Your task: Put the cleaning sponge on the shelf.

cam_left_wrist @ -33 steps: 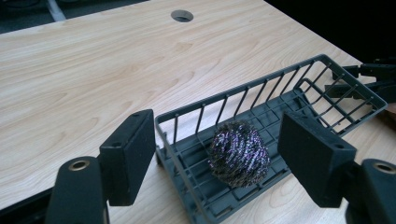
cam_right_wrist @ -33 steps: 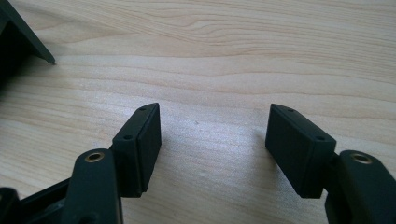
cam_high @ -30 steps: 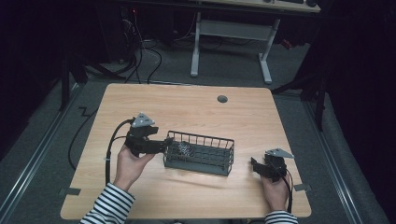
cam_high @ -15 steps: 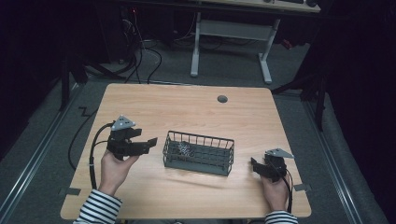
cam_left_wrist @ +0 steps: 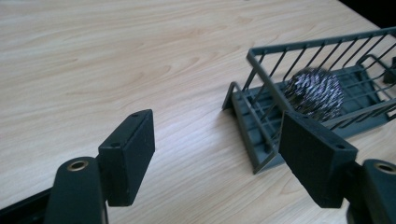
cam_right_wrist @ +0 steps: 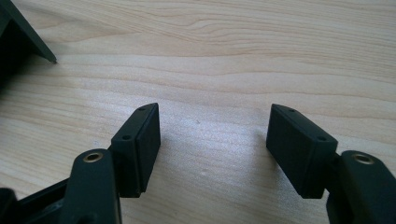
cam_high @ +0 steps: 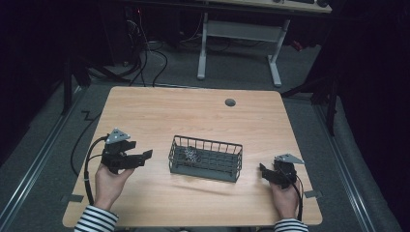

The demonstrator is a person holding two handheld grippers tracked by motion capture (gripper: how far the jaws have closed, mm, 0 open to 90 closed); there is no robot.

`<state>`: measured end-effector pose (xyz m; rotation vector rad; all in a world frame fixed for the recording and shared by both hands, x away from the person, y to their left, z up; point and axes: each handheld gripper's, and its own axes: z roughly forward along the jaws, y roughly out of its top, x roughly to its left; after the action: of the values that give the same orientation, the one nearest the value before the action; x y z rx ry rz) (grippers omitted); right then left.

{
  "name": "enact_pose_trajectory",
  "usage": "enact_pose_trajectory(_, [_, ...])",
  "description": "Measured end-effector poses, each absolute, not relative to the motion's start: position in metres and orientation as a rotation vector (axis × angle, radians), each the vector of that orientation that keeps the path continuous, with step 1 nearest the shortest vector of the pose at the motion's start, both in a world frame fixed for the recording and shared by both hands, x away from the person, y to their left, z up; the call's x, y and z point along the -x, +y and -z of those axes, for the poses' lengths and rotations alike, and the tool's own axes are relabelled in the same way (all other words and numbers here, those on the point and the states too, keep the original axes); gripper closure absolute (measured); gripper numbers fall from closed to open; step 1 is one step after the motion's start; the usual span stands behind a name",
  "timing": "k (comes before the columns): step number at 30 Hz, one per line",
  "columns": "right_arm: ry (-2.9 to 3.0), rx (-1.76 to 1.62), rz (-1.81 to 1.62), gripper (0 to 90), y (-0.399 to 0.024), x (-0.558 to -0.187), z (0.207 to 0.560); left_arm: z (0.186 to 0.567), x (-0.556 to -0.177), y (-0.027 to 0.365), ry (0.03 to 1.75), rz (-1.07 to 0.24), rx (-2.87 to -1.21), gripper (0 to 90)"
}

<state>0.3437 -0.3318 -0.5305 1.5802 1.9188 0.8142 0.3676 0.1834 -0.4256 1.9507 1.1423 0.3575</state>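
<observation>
On the near half of the wooden table [cam_high: 145,111] a dark wire basket [cam_high: 205,158] sits between the two hand-held grippers, long side toward the person. A steel scourer [cam_high: 192,153] lies inside it, tucked into the end nearest the left gripper; the left gripper view shows it plainly [cam_left_wrist: 314,92] behind the basket's bars, resting on the floor grid.

Left gripper [cam_high: 140,156]: jaws spread, nothing between them, pointing at the basket's end wall but clear of it, a strip of bare wood between. Right gripper [cam_high: 263,172]: jaws likewise spread and empty, low over bare table just off the basket's other end; a corner of the basket [cam_right_wrist: 21,35] shows at the upper left of its own view.

Judgement: the placing step looks done — scourer in the basket, both tools free. What comes next is probably either a rest position or a fresh reach. If the scourer is to be taken out, the jaws must come in from above, over the rim, since the bars block any side approach.

Room: open table to the left, behind the basket up to the grommet hole [cam_high: 230,102], and in front. The right hand [cam_high: 285,203] sits near the table's right and front edges, little slack there. The left gripper's cable [cam_high: 87,169] trails off the near-left edge.
</observation>
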Motion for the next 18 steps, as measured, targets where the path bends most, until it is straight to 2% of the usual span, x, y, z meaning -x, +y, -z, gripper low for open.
enact_pose_trajectory(18, [1.921, -1.58, -0.814, 35.1, -0.332, -0.344, 0.53, 0.462, -0.359, 0.213, 1.267, -0.334, -1.922, 27.6])
